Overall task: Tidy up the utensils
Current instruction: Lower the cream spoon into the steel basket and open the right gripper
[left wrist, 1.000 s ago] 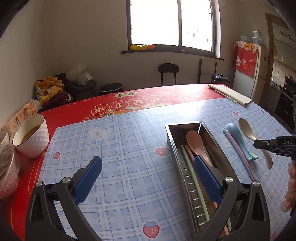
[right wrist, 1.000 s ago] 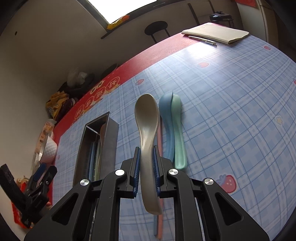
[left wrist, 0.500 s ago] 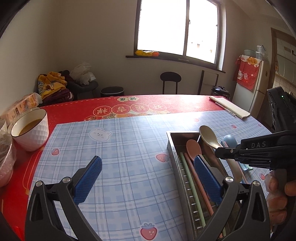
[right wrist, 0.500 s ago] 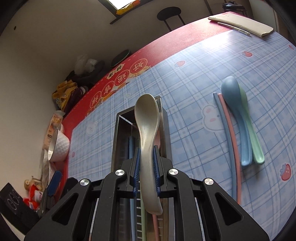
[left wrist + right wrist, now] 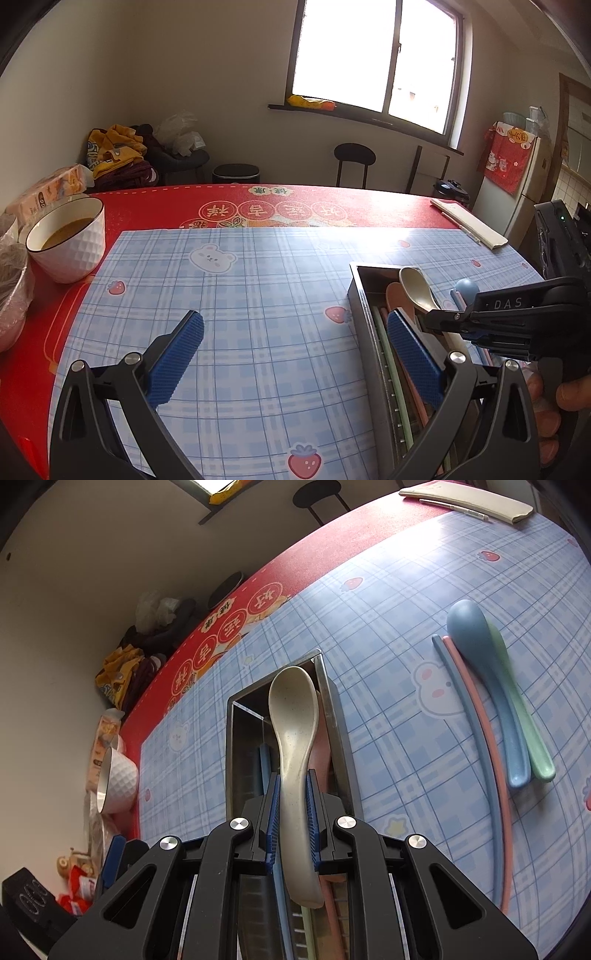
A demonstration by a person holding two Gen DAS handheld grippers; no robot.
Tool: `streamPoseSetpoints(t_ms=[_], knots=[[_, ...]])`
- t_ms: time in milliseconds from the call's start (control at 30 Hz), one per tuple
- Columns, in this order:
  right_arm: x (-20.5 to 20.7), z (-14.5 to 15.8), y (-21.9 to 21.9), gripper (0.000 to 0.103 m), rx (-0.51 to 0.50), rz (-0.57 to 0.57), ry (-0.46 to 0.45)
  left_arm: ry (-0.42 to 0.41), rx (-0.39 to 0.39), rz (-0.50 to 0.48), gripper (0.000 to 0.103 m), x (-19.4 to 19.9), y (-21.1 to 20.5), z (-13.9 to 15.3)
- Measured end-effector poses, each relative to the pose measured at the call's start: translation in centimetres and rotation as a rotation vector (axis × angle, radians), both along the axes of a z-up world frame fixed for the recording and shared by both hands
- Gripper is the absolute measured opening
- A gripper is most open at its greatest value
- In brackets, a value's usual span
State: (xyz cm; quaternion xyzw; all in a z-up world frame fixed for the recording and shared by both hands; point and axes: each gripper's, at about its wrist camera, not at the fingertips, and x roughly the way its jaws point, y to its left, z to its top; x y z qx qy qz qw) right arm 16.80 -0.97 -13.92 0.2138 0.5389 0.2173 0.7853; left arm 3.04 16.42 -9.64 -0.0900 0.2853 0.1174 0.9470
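A white bowl (image 5: 68,240) of brown liquid stood on the red cloth (image 5: 155,206) at 9 o'clock, beside a plastic-wrapped dish (image 5: 11,295); a tissue pack (image 5: 44,192) lay behind it; at 2 o'clock a notebook (image 5: 469,227) lay with a pen (image 5: 460,226) along it; beyond the table stood a stool (image 5: 354,158), a bin (image 5: 236,173) and a clothes heap (image 5: 118,155); a fridge (image 5: 517,184) stood at 3 o'clock.
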Motion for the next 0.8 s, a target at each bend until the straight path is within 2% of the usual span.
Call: streamPoseSetpoints(t_ms=[467,600,800], knots=[[0.0,-0.7,0.4,0.014,-0.014,0.001,0.021,0.010,-0.012,0.004,0.097,0.1,0.3,-0.1],[-0.2,-0.5,0.3,0.014,-0.016,0.002,0.006,0.041,-0.016,0.010,0.097,0.4,0.5,-0.7],[-0.4,0.6,-0.6,0.015,-0.018,-0.001,-0.049,0.024,-0.029,0.011,0.097,0.3,0.8,-0.6]])
